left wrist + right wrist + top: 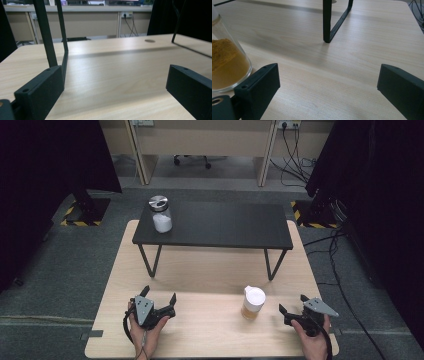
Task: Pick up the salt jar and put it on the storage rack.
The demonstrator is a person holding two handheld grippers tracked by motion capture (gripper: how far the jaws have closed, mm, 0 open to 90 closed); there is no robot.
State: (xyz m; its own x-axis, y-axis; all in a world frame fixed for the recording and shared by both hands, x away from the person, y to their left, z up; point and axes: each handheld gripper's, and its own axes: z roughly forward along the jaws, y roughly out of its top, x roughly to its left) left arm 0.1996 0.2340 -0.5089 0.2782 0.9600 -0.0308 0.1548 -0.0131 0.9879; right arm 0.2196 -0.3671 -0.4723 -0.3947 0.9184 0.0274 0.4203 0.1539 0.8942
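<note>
My left gripper [160, 301] rests low on the pale wooden table [200, 330], its jaws wide apart with only bare wood between them. My right gripper [292, 304] is at the other near corner, its jaws also apart and holding nothing. Just beside its left jaw stands the clear glass jar with a white lid and orange-brown powder [252, 303]; I think they do not touch, but the close view is not sharp enough to be sure. Farther away stands the low black shelf on thin metal legs [225, 225], and on its left end is a glass jar with a silver lid and white powder [161, 214].
</note>
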